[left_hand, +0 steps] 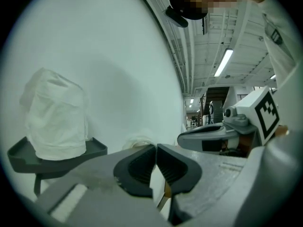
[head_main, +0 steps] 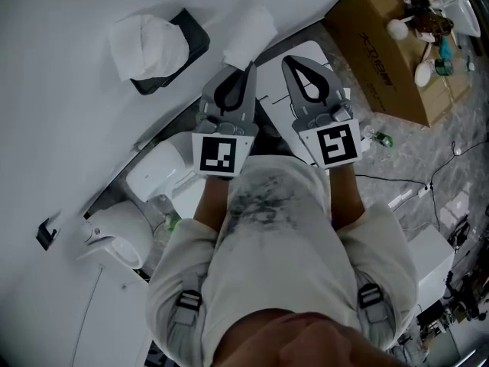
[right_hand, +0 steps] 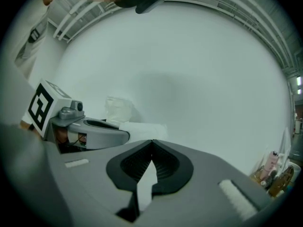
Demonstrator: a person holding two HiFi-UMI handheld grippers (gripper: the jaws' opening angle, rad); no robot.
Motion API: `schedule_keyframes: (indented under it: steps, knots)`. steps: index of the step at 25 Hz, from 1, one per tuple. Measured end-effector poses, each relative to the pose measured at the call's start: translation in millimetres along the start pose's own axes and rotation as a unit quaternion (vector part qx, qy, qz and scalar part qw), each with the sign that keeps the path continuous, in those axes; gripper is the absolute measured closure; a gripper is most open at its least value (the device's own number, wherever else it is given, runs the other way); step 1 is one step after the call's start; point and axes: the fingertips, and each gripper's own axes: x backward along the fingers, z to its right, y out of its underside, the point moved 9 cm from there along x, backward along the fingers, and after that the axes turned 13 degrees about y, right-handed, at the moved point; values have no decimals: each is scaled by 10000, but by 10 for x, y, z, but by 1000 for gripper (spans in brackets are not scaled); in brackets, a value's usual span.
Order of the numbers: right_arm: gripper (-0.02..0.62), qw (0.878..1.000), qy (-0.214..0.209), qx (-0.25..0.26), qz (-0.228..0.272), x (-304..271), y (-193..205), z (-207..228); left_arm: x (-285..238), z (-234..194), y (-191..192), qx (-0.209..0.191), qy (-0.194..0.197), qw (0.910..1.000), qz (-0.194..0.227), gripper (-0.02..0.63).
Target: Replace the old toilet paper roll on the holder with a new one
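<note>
We record the left gripper nearly closed, pinching one end of the white cylindrical toilet paper roll, aloft near the white wall. The right gripper is fully closed, empty.

Toilet paper roll: its near end is hidden behind the tips of the left gripper. In the left gripper view only a white rim of it shows above the jaws, and where they meet it cannot be made out. Cardboard box: cut off by the picture's top edge. The small things on it are too small to tell. White fixture: partly hidden by the person's shirt.
</note>
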Motion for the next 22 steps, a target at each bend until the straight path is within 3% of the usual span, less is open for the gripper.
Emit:
schedule_keyframes:
  steps: [22]
  knots:
    - [594, 9931, -1084, 190, 414, -32, -338, -479, 857, 211, -162, 226, -854, 9956, 307, 591]
